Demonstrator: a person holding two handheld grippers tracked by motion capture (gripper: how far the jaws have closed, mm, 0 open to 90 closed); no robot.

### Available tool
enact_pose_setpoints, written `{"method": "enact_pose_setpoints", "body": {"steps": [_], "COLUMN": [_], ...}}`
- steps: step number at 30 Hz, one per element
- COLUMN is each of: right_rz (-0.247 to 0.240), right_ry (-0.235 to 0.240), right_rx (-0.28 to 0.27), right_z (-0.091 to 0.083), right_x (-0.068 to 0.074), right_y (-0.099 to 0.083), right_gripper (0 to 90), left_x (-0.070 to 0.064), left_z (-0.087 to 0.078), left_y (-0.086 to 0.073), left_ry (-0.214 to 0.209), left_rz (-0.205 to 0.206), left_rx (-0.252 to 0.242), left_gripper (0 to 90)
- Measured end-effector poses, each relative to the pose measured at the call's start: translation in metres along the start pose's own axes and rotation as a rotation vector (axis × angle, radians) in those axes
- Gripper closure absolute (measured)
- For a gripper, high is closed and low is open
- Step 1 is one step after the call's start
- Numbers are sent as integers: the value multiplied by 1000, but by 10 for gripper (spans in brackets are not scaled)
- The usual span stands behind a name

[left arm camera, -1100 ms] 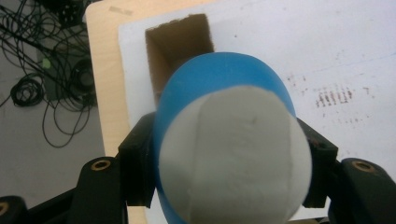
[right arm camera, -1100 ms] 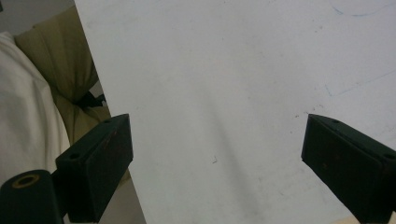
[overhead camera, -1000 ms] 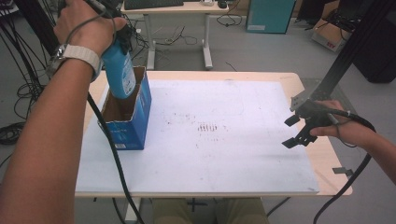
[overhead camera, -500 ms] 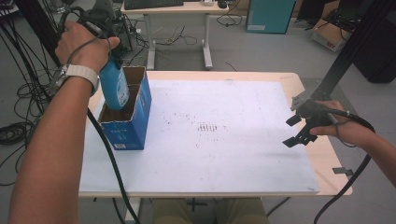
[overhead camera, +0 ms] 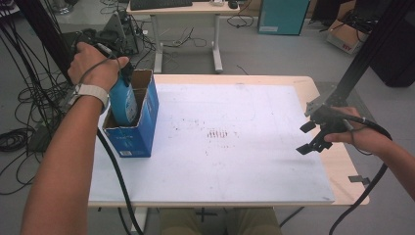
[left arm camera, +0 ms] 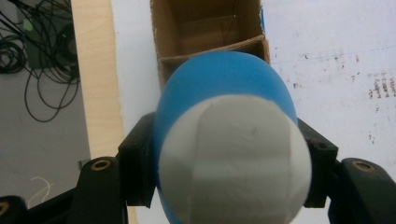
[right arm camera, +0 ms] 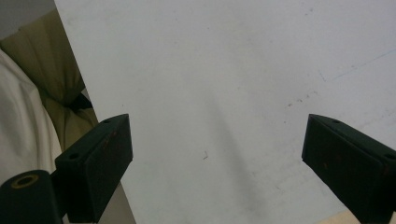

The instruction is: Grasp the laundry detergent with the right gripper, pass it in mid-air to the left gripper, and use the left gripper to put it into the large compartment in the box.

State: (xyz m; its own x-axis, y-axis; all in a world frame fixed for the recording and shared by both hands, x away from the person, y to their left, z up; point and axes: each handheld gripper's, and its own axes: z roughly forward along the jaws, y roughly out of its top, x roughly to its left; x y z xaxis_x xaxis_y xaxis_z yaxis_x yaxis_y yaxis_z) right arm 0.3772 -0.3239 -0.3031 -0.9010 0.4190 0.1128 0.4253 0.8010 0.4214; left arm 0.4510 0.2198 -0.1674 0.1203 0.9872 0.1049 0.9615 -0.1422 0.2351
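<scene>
The left gripper (overhead camera: 113,73) holds a blue plastic bottle with a white rounded cap (overhead camera: 123,101), its two black jaws closed against opposite sides of the bottle body just below the cap, as the left gripper view shows (left arm camera: 229,154). The bottle hangs roughly upright with its lower end inside the open top of a blue cardboard box with a brown inner lining (overhead camera: 139,128); in the high view the bottle's lower part sits below the box's rim, at the end of the box nearer the person. Whether the bottle's base touches the floor of the box cannot be determined. The left gripper view shows a cardboard divider (left arm camera: 210,49) across the box interior, beyond the bottle. The box stands on the left part of a white sheet (overhead camera: 244,161) that covers a light wooden table (overhead camera: 337,161). The right gripper (overhead camera: 313,138) hovers well apart from the box, over the sheet's right edge. Its jaws stand wide apart and grasp nothing; the right gripper view shows only bare white sheet (right arm camera: 224,93) between them.
</scene>
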Motion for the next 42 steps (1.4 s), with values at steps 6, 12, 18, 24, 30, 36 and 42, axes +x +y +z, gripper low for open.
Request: {"method": "enact_pose_setpoints", "body": {"steps": [6,12,18,24,30,36,42], "right_rz": [13,16,20,23,30,30,33], "right_ry": [0,-3,-8,-12,-11,-7,-5], "right_rx": [11,9,13,10,13,19,21], "right_z": [2,2,3,3,5,6,6], "right_x": [-2,-4,-5,-5,-4,-5,-5], "right_y": [-4,-4,-5,-6,-7,-8,-10], "right_gripper": [85,85,84,83,83,83,83], "left_x": [-2,-3,-3,-4,-5,-6,-9], "left_z": [16,32,47,59,71,80,90], "left_y": [-2,-6,-12,-16,-20,-22,-24], "left_ry": [4,0,2,4,11,8,11], "left_rz": [1,5,-1,-10,-12,-10,4], "left_rx": [4,14,10,17,14,20,35], "left_gripper": [375,376,375,375,375,375,375]}}
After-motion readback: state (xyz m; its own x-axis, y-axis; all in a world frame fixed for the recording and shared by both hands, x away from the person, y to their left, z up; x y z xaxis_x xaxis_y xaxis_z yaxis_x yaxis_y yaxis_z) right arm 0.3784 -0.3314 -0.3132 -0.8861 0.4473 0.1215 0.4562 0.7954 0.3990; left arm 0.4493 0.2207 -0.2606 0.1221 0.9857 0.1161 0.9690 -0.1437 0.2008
